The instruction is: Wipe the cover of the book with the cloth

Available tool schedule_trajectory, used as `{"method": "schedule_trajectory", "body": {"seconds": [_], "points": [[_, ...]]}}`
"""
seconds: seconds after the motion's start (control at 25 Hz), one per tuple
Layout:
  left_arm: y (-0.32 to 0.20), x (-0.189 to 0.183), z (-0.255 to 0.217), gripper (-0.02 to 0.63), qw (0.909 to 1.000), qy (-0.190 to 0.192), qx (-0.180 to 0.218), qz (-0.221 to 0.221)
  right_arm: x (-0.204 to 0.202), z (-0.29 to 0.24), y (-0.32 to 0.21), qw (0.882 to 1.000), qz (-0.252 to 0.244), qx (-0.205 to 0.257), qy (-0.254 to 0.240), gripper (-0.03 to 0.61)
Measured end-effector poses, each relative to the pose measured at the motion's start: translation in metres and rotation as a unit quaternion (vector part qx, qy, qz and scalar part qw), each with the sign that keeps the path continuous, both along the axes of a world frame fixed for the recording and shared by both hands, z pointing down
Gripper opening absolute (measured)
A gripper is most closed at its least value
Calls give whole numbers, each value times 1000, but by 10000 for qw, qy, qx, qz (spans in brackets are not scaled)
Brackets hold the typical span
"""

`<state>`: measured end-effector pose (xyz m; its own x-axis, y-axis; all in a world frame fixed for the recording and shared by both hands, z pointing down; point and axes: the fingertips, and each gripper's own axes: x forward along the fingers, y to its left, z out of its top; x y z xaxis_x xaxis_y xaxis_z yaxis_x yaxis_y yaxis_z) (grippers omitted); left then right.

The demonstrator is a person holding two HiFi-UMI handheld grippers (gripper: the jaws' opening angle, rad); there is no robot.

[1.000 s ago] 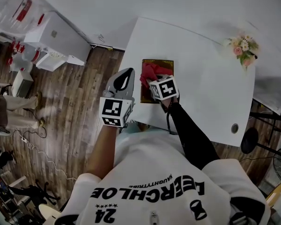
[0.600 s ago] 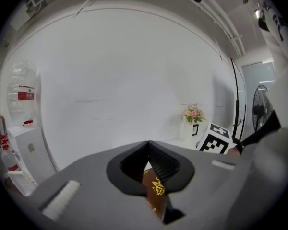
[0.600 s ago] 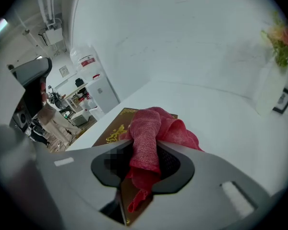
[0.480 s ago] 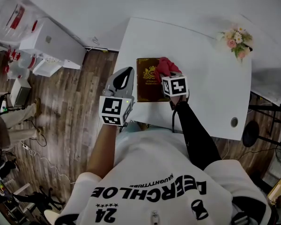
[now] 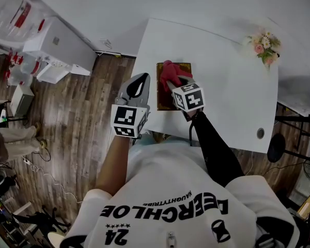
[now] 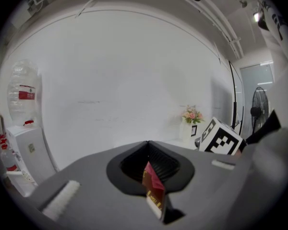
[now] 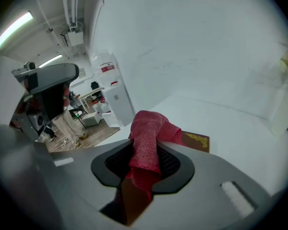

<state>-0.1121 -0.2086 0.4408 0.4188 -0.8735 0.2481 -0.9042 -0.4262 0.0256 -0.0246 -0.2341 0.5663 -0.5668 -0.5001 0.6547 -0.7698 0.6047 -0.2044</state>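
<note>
Right gripper view shows the right gripper [image 7: 143, 174] clamping the cloth [image 7: 146, 133] on the book [image 7: 197, 141], apparently mid-wipe, the left gripper [image 5: 142, 79] closed and empty; next, probably sweep the uncovered cover.

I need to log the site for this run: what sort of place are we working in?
Probably an office or lab workroom rather than a home: a white table with a cable hole, large water-cooler bottles beside a white cabinet, and a pedestal fan.
</note>
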Motion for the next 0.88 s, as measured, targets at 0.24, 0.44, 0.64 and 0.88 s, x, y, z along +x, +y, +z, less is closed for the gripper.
{"method": "schedule_trajectory", "body": {"seconds": [0.24,0.44,0.64,0.88], "points": [[9,-13,-2,57,9998,72,17,184,-57,29,48,9951,-631,-752,148,101],[20,-22,-4,57,9988,123,0,464,-56,43,57,9948,-168,-919,401,101],[28,-31,-4,57,9973,145,-12,714,-30,43,49,9928,591,-910,515,101],[32,-40,5,57,9973,135,-122,718,20,44,40,9851,1381,-899,488,101]]}}
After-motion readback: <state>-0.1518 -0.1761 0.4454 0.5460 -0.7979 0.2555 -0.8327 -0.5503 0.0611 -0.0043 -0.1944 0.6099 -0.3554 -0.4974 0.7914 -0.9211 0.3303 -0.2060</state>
